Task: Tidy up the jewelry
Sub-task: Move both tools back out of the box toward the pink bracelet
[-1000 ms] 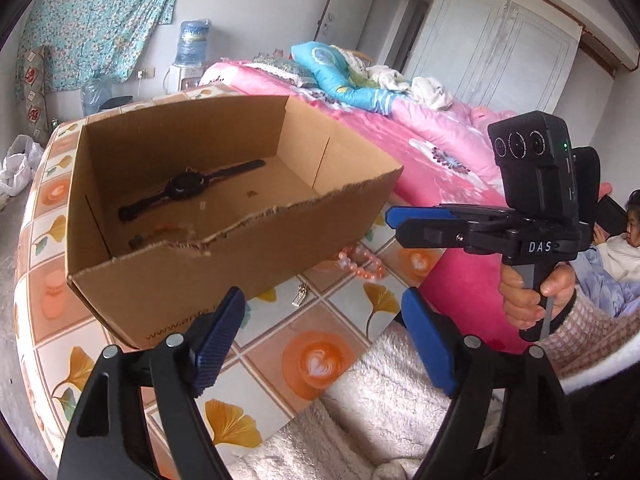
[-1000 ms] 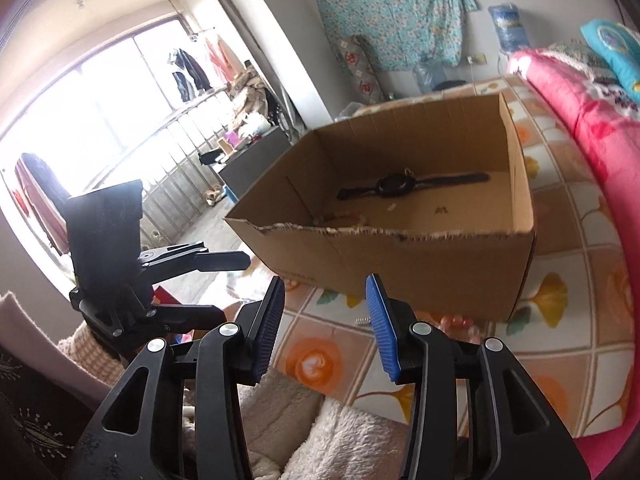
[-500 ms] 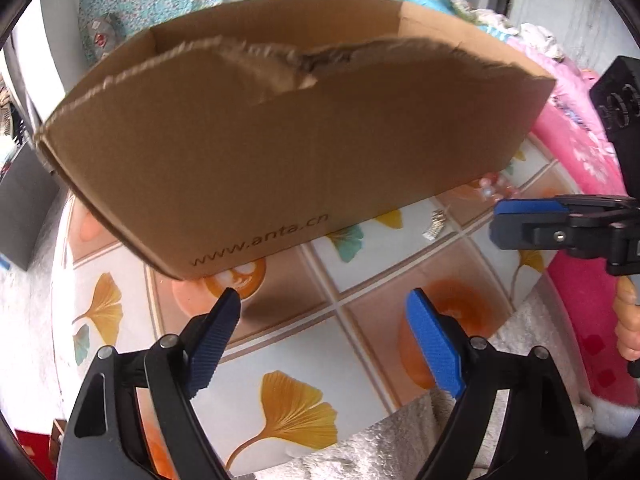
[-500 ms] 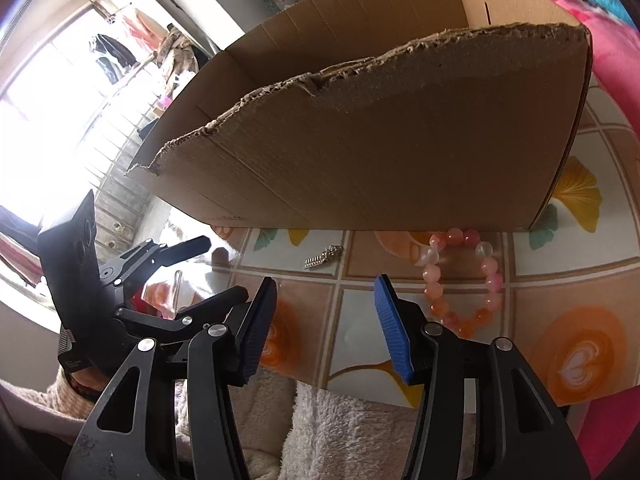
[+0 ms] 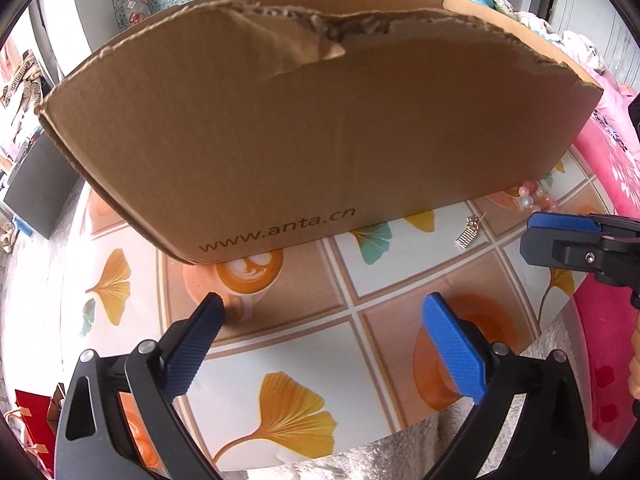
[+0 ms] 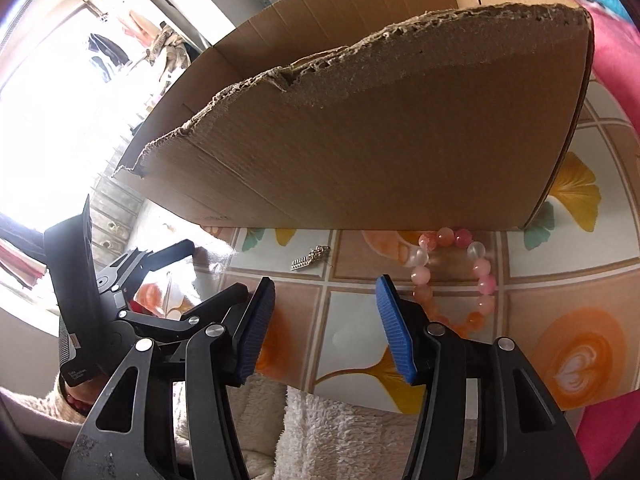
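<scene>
Left wrist view: the left gripper (image 5: 322, 324) points down at a tabletop covered in a cloth (image 5: 384, 280) printed with ginkgo leaves and coffee cups. Its two blue-padded jaws stand wide apart, having just been opening, with nothing but bare cloth between them. Straight ahead of the jaws stands a brown cardboard box (image 5: 320, 132) with a ragged, torn top edge and "www.anta.cn" printed low on its near wall; the inside is hidden from here. Ahead and to the right of the jaws, just off the box's near wall, lies a small silver earring (image 5: 469, 233) on the cloth. Farther right, at the box's corner, a few beads of a pink beaded bracelet (image 5: 530, 198) peek out. The right gripper (image 5: 552, 236) enters from the right edge, near the earring but not touching it.

Right wrist view: the right gripper (image 6: 326, 320) also tilts down over the cloth, its jaws about half apart after opening a little, holding nothing. The bracelet (image 6: 478, 268) lies just ahead and to the right of the right-hand jaw, against the foot of the box (image 6: 380, 140). The earring (image 6: 310, 258) lies ahead of the left-hand jaw, apart from it. The left gripper (image 6: 176, 250) shows at the left, held by a hand in a fuzzy sleeve (image 6: 52, 404).
</scene>
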A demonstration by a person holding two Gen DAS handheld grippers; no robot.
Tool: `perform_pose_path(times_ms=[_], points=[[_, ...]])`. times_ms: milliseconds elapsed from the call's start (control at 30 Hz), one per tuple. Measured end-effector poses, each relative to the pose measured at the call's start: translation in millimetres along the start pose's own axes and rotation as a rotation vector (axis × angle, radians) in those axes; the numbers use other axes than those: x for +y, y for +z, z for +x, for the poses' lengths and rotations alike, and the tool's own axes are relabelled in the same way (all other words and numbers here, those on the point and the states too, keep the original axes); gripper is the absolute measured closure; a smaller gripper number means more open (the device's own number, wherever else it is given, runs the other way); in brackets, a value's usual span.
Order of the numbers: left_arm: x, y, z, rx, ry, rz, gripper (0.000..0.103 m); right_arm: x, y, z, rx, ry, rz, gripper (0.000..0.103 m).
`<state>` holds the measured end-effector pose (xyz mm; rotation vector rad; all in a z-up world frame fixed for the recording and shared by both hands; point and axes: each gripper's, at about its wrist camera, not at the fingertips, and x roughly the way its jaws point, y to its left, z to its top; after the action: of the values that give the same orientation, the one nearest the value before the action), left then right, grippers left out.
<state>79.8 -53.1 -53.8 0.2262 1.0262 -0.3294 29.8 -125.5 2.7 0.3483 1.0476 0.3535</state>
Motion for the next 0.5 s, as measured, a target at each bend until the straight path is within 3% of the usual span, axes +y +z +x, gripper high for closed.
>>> perform_pose_path(times_ms=[500], points=[[5.2, -0.7, -3.0, 0.005, 0.019, -0.032, 0.006, 9.5, 5.3, 3.4, -0.008, -0.015, -0.022, 0.052]])
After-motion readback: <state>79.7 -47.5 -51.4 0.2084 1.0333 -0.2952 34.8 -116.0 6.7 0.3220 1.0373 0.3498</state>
